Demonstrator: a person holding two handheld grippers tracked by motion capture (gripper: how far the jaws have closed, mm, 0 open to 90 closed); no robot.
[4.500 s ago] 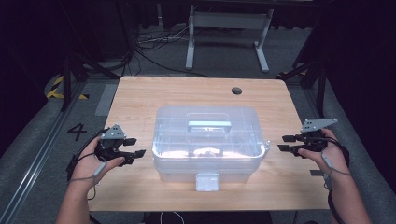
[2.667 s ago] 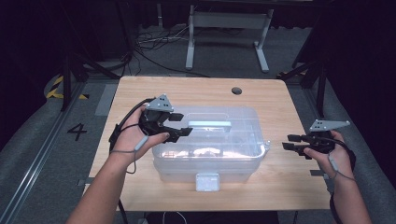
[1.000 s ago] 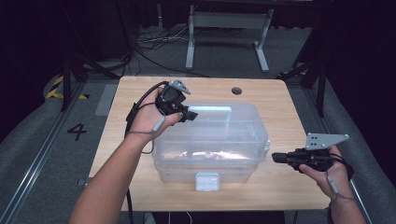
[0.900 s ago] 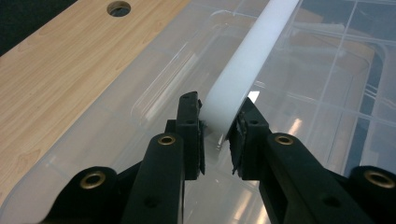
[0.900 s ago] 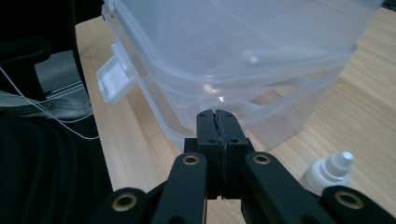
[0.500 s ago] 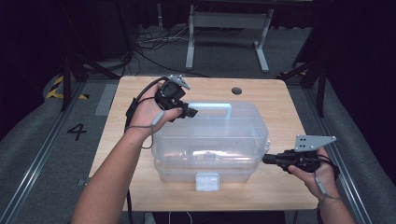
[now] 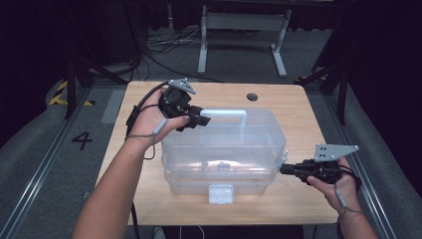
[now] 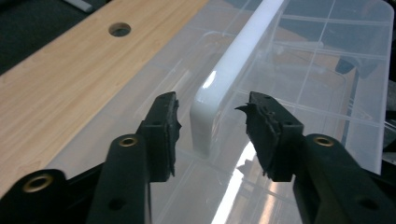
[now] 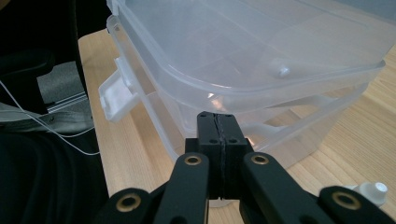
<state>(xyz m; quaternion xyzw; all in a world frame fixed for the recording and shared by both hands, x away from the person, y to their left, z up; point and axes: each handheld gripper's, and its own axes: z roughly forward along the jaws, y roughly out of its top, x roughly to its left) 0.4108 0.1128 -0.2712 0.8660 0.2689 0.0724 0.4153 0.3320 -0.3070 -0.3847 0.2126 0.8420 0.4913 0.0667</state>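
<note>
A clear plastic storage box [image 7: 224, 149] with a lid stands in the middle of the wooden table [image 7: 149, 189]. A white handle [image 7: 224, 113] runs along the lid's top. My left gripper [image 7: 201, 119] is at the handle's left end. In the left gripper view its jaws [image 8: 212, 105] stand open on either side of the handle [image 8: 243, 51], with gaps at both pads; they have just been opening. My right gripper [image 7: 284, 170] is shut with nothing in it. Its tips [image 9: 218, 119] sit against the box's right side just under the lid's rim [image 9: 224, 46].
A white latch [image 7: 221, 193] hangs at the box's near side and shows as a tab [image 9: 112, 95] in the right gripper view. A round hole [image 7: 252, 96] lies in the table behind the box. A small white piece [image 9: 373, 191] lies on the wood by my right gripper.
My right gripper has moved left, up to the box's right side. My left hand has stayed at the handle's left end.
</note>
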